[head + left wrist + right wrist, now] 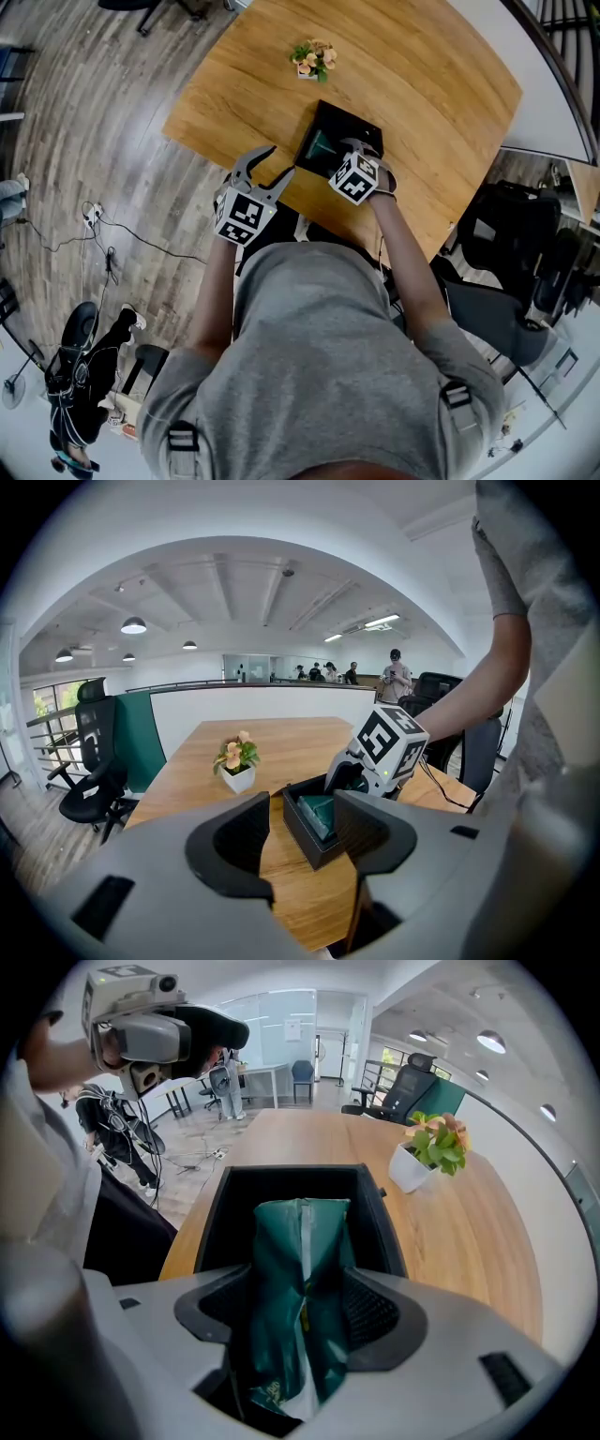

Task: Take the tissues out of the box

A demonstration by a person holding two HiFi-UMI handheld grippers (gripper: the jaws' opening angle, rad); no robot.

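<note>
Head view overhead; gripper views, seemingly close, share the box [357, 126].

one box [352, 120], one tissue pack [281, 1279], one plant [313, 58]

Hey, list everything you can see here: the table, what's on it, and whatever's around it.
Table: one, light wood, under both grippers.
Box: one, black, open-topped, on the table near the person's edge.
Tissue pack: one, dark green, standing inside the box.
Potted plant: one, white pot with peach flowers, on the table beyond the box.
Office chairs: several, black, around the table.
Cables: a few, dark, on the wood floor.
Left gripper: one, grey, jaws open and empty, beside the box.
Right gripper: one, grey, over the box, jaws on the tissue pack.
</note>
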